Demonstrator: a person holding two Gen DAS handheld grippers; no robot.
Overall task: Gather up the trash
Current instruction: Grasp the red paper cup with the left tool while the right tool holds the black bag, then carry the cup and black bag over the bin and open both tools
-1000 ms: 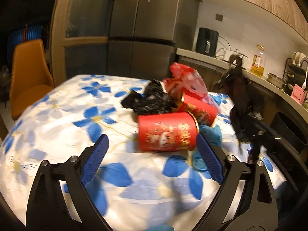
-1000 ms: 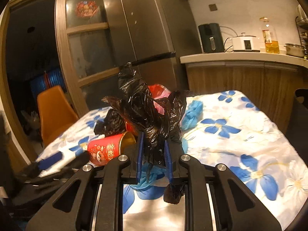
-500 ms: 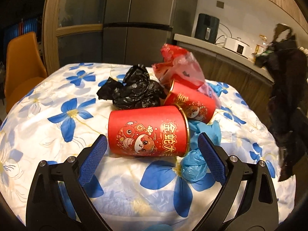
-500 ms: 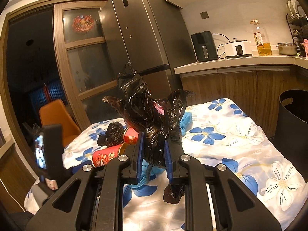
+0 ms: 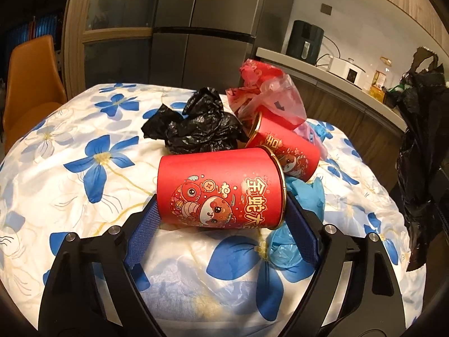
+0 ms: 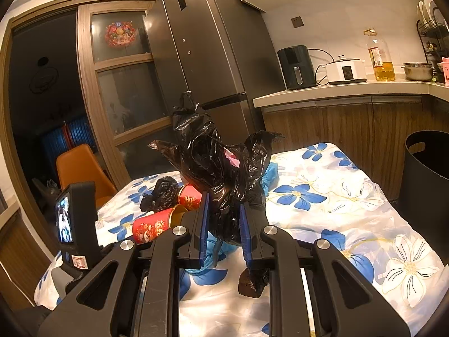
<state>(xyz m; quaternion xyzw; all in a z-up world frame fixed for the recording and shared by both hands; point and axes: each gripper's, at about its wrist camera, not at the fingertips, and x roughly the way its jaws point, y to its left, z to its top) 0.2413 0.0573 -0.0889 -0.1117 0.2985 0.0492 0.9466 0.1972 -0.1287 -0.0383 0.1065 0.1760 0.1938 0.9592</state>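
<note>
Left hand-held gripper (image 5: 221, 224): straddling the near red cup (image 5: 221, 189), blue ribbed pads at its base and rim; jaws just closing in, whether pressing yet cannot be told.
Near red cup: lying on its side at centre frame, smooth paper cylinder, gold rim pointing right, cartoon print and gold characters facing the camera.
Second red cup (image 5: 283, 147): lying tilted behind, upper right of the first, touching it.
Crumpled black bag (image 5: 196, 126): glossy, wrinkled, sitting just behind the cups, centre frame.
Red plastic bag (image 5: 266, 95): thin, translucent, bunching above the second cup.
Blue glove (image 5: 306, 193): soft, creased, lying right of the near cup.
Right hand-held gripper (image 6: 223, 224): clenching a black trash bag (image 6: 216, 168), crinkled film rising between the pads.
Counter (image 5: 70, 151): draped in white cloth with blue flowers, carrying all the trash.
Black bin (image 6: 426, 174): round, matte, standing at the right edge.
</note>
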